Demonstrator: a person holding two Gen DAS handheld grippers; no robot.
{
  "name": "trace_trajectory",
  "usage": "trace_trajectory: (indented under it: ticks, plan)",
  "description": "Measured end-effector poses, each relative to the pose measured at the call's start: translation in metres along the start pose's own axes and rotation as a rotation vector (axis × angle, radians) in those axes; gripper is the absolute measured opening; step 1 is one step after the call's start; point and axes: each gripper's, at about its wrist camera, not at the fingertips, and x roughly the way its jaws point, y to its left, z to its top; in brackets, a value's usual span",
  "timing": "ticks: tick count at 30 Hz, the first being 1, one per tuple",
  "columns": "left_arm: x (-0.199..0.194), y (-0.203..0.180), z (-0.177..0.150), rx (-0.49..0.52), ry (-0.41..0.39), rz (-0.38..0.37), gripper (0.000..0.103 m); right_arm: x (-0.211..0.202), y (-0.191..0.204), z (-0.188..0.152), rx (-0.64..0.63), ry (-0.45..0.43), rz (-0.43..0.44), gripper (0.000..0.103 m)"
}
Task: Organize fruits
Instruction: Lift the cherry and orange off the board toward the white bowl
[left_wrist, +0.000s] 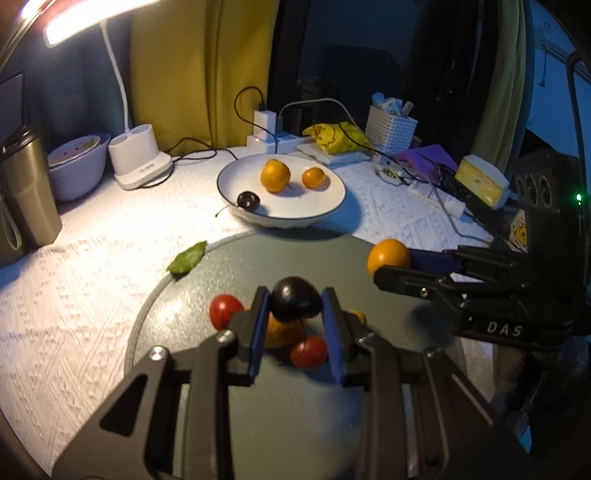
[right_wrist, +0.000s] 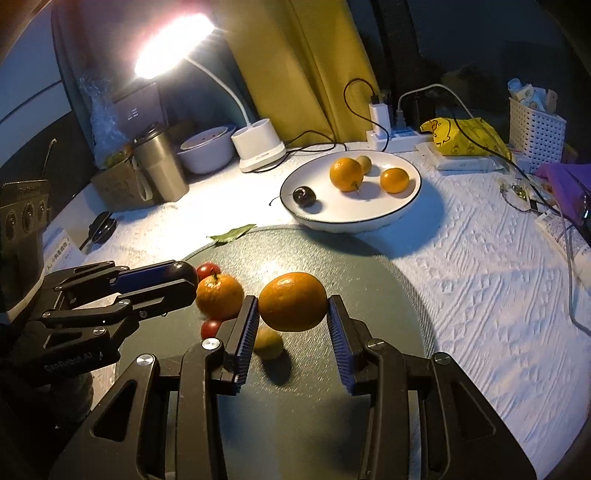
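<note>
Dark cherry (left_wrist: 295, 298) betw. left jaws, orange (right_wrist: 292, 301) betw. right jaws.

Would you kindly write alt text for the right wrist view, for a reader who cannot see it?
The right gripper holds a round orange tangerine above a dark round mat. Beside it, the left gripper clamps a dark cherry. Behind, a white black-rimmed plate holds more fruit.

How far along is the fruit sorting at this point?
Partly done. The white plate already holds two oranges, a dark cherry and a small yellowish fruit. In hand: the left hand-held gripper grips a dark cherry, the right hand-held gripper an orange. Left on the grey mat: one orange, two red tomatoes and a small yellowish fruit.
</note>
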Motion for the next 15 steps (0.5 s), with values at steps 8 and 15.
trace_trajectory:
  ticks: [8,15]
  plan:
    - [0.01,0.009,0.015,-0.001,0.005,0.0,0.03,0.009,-0.011,0.015,0.007,-0.005,-0.005,0.04]
    - [0.022,0.02,0.031,-0.002,0.003,0.004,0.03,0.019,-0.021,0.029,0.012,-0.004,-0.012,0.04]
